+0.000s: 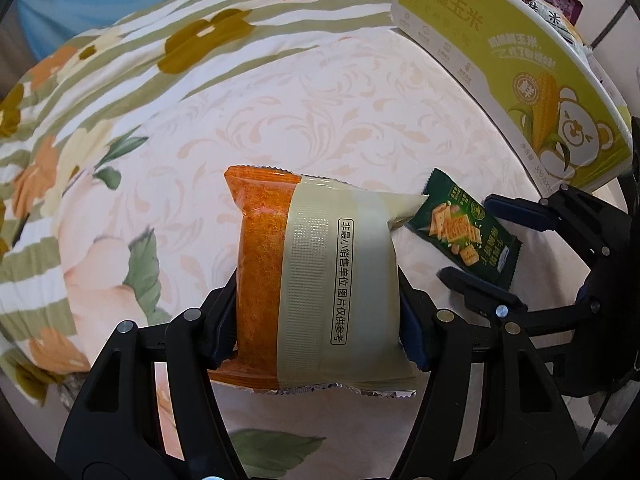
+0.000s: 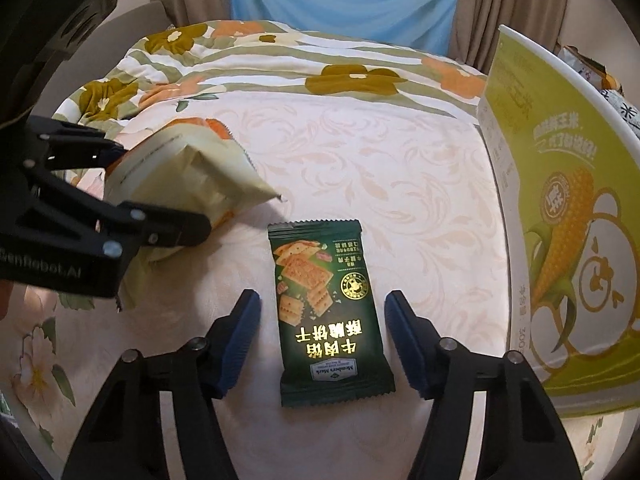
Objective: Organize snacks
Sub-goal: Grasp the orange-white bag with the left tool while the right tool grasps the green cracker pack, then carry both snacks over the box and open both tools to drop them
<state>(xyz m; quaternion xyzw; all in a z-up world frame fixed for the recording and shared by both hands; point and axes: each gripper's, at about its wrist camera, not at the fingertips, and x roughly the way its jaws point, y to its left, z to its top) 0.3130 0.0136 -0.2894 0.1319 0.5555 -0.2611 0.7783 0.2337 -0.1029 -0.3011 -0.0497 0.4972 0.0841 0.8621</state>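
My left gripper [image 1: 316, 312] is shut on an orange and cream snack packet [image 1: 316, 280], its pads pressed on both long sides; the pair also shows at the left of the right wrist view [image 2: 180, 176]. A dark green cracker packet [image 2: 328, 312] lies flat on the pale bed sheet. My right gripper [image 2: 322, 336] is open, with one blue pad on each side of the green packet, not touching it. The green packet [image 1: 464, 228] and the right gripper [image 1: 480, 240] also show at the right of the left wrist view.
A large green and white corn box [image 2: 560, 216] stands open on the right, with several snack bags [image 1: 552, 4] inside it. A floral quilt [image 1: 100, 112] is bunched along the left and far side of the bed. Blue curtain [image 2: 344, 0] hangs behind.
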